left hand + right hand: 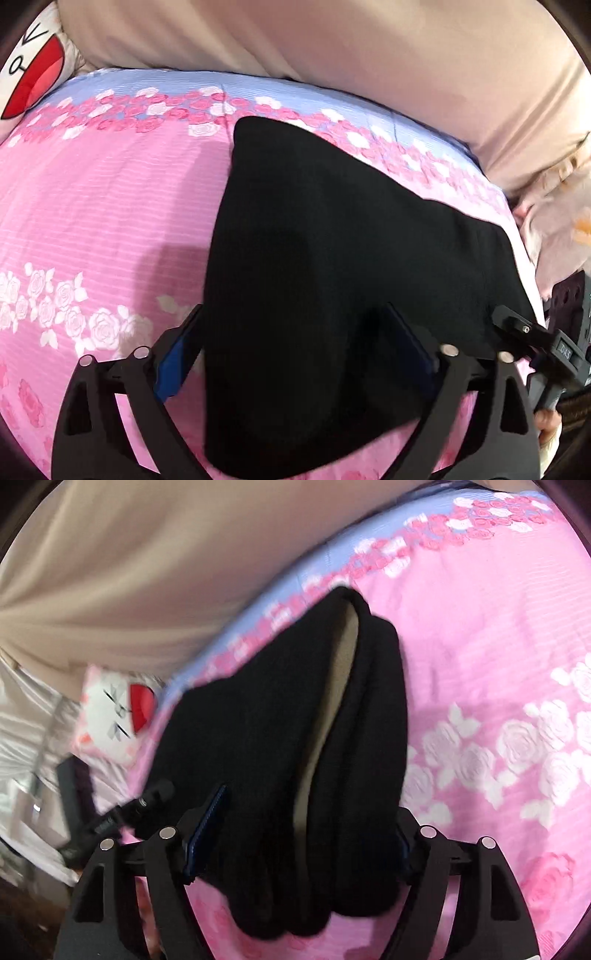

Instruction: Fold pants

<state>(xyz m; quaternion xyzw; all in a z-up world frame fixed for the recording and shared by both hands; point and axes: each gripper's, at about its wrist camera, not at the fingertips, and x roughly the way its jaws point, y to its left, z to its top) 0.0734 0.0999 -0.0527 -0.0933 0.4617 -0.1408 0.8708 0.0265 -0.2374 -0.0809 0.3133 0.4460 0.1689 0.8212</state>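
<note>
Both hands are in: the left hand-held gripper [291,354] and the right hand-held gripper [312,834] each pinch the black pants [332,258], which hang bunched over the pink bed [110,206]. Best to keep both ends level and taut, then lay the fold down flat.

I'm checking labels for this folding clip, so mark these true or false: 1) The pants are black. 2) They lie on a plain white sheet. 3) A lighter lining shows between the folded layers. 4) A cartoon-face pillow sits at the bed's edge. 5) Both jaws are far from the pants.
1) True: the pants are black.
2) False: they lie on a pink sheet printed with roses.
3) True: the right wrist view shows a beige lining between black layers.
4) True: a white pillow with a red mouth lies at the edge.
5) False: the left gripper and right gripper have pants fabric between their jaws.
</note>
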